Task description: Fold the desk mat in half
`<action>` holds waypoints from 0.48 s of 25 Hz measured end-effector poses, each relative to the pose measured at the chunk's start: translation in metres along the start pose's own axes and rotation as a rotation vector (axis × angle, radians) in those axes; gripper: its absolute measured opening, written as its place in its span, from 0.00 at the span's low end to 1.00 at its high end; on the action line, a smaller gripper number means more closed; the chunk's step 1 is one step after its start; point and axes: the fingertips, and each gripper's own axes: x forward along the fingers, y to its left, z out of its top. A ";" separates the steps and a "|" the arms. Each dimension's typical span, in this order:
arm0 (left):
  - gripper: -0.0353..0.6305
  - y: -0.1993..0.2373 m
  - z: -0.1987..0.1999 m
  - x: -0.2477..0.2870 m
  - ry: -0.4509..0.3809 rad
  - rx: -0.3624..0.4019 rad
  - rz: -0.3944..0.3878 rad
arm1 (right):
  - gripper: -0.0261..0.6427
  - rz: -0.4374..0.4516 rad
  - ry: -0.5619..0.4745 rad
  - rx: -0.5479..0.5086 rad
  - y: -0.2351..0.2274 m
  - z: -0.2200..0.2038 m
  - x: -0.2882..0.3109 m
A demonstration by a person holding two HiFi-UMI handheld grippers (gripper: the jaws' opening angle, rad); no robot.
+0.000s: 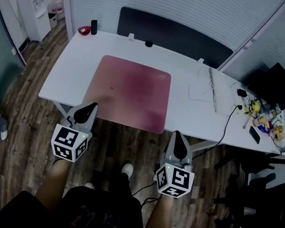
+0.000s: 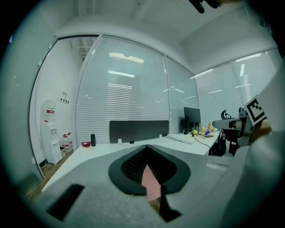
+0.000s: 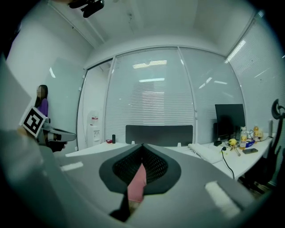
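The room is an office with glass walls, white blinds and a wooden floor. A long white desk [image 1: 73, 71] stands across it, with a dark panel [image 1: 173, 34] along its far edge. The pink desk mat [image 1: 130, 89] lies flat and unfolded on the desk, and its near side reaches the front edge of the desk.

The left gripper [image 1: 90, 108] points at the near left corner of the mat, with its tip over that corner. The right gripper [image 1: 177, 136] is just beside the near right corner, off the mat. Both grippers have their jaws closed together and hold nothing. In each gripper view only a thin pink strip of the mat shows through the slit between the jaws.

A small red bowl [image 1: 84, 30] stands at the far left corner of the desk.
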 end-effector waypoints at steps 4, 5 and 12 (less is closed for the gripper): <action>0.05 -0.005 -0.004 0.039 0.020 -0.002 0.010 | 0.04 0.017 0.016 0.007 -0.026 -0.009 0.032; 0.05 -0.007 -0.006 0.050 0.026 -0.001 0.013 | 0.04 0.022 0.021 0.008 -0.033 -0.011 0.041; 0.05 -0.014 -0.010 0.118 0.069 0.008 0.044 | 0.04 0.075 0.046 0.058 -0.079 -0.028 0.106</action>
